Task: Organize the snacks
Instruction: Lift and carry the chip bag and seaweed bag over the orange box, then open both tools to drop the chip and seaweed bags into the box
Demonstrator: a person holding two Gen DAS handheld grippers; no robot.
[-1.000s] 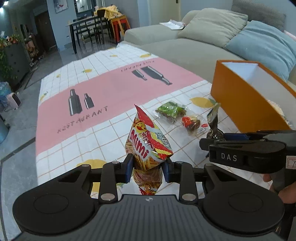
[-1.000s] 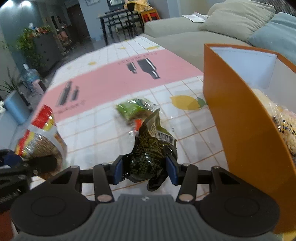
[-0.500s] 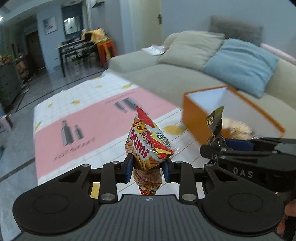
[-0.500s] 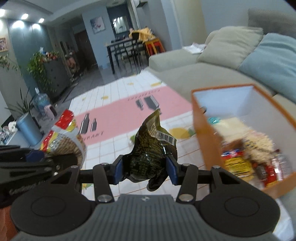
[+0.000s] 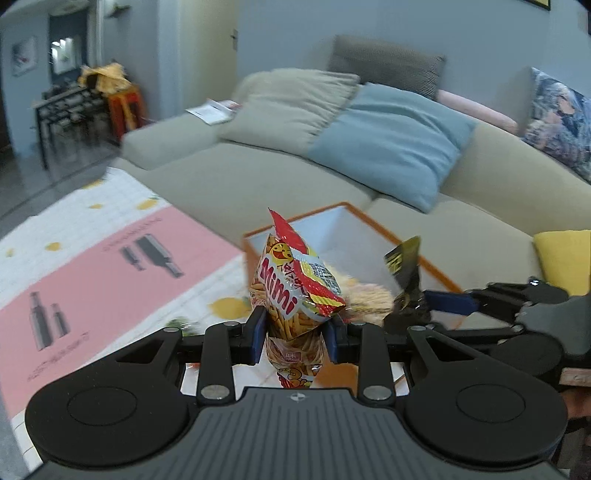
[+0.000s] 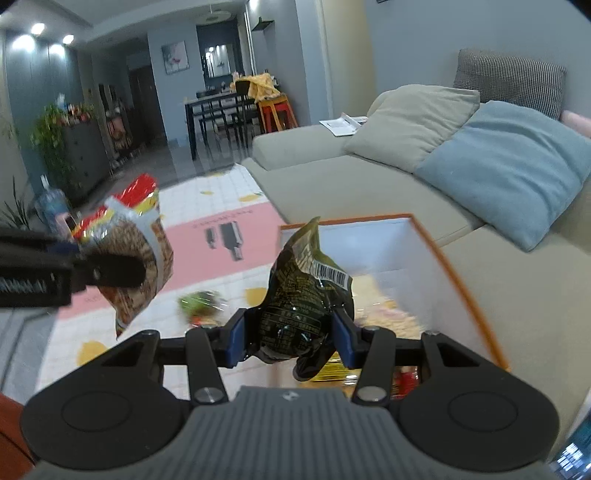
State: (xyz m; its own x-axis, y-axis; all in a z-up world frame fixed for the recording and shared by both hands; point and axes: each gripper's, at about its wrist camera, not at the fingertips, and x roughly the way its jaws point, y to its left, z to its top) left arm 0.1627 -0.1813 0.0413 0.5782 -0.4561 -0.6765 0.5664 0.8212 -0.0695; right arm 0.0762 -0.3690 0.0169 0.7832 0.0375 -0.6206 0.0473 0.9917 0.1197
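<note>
Left tongs point(image 5: 294, 334) clamped a red Mimi snack bag point(image 5: 295, 295), held aloft near the orange box point(image 6: 461, 284). Right tongs point(image 6: 291, 334) clamped a dark green packet point(image 6: 303, 295) above the box's near edge. Small wrapped snacks point(image 6: 201, 306) lay on the tabletop point(image 5: 92, 280) beside the box.

A beige sofa point(image 6: 369, 184) with a blue cushion point(image 6: 509, 162) stood beyond the bench. Grey-blue walls point(image 6: 424, 33), ceiling spotlights point(image 6: 37, 29), a dark dining table point(image 6: 218, 107) behind.

Light: dim, ceiling spotlights point(image 6: 37, 35) glaring | Blur: motion smear throughout | Edges: fisheye-bent, dark corners
</note>
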